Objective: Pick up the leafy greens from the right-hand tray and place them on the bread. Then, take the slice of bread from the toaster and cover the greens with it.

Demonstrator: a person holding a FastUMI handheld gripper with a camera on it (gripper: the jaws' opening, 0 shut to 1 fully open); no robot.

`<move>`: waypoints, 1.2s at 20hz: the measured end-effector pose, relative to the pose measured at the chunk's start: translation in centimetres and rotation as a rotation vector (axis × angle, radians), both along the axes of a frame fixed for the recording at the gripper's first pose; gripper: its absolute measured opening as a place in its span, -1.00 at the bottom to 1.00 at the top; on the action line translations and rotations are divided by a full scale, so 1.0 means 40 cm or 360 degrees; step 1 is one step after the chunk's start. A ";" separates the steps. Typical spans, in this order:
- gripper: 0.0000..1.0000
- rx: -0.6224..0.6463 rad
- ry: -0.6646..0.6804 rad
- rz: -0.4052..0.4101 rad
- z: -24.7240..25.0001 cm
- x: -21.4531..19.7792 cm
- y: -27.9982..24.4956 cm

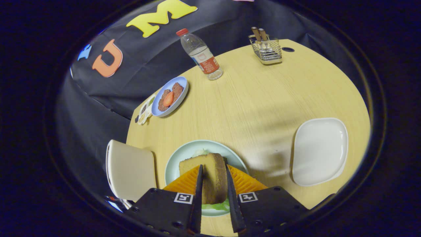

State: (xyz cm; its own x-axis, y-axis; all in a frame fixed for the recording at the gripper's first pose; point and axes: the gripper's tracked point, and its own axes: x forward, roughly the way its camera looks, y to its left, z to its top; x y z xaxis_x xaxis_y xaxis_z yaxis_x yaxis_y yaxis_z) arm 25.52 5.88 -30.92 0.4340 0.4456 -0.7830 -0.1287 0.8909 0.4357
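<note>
My 2 fingers are clamped on the slice of bread, one pressing each broad face, so my gripper holds it standing on edge with its long axis running straight ahead, away from me. The slice hangs directly over the pale green plate, and beneath its near end I see leafy greens peeking out, with another pale bit just past the far end. I cannot tell whether the slice's lower edge touches the greens or floats just above them. Judging from this, the greens are already laid and the cover step is in hand: the slice must tip from upright to flat, falling squarely onto the greens under it. The white tray lies well off to my right, the toaster just to my left.
</note>
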 end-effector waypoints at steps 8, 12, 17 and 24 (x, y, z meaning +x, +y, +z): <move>0.29 -0.0104 -0.0071 0.0100 0.016 -0.023 0.009; 0.82 -0.0145 -0.0239 0.0150 0.097 -0.019 -0.014; 0.93 -0.0268 -0.0636 0.0195 0.296 -0.066 -0.047; 0.93 -0.0240 -0.1182 0.0123 0.600 -0.177 -0.109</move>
State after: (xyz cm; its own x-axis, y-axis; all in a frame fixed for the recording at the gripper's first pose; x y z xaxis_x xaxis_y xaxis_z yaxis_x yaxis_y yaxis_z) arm 18.43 1.51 -6.91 0.8424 0.4076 -0.3524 -0.4050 0.9104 0.0847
